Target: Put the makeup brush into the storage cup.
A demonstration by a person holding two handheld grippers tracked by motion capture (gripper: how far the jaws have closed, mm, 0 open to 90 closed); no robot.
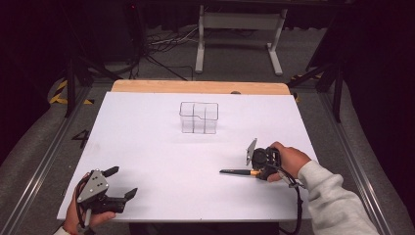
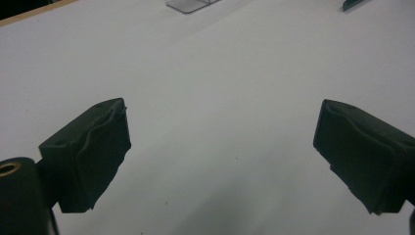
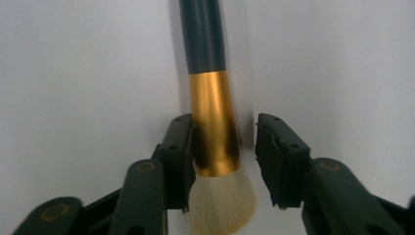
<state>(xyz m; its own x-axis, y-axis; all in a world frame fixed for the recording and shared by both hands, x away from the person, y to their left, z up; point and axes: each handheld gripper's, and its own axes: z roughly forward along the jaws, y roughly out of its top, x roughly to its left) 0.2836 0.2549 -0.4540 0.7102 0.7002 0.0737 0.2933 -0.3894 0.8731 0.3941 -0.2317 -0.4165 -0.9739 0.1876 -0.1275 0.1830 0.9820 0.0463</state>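
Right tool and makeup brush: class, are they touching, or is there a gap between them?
Touching on one side. In the right gripper view, the brush's gold collar rests against one jaw of the right tool, with a clear gap before the other jaw.

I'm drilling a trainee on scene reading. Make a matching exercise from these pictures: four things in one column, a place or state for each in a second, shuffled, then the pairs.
Things:
1. makeup brush
2. clear organizer
3. left gripper
4. right gripper

Places or states:
A. stands at the far middle of the white table
B. jaws wide apart over bare table, near the person's edge
C. lies flat, gold ferrule between two jaws
D. jaws astride a gold ferrule, a gap at one side

Pairs: 1-C, 2-A, 3-B, 4-D
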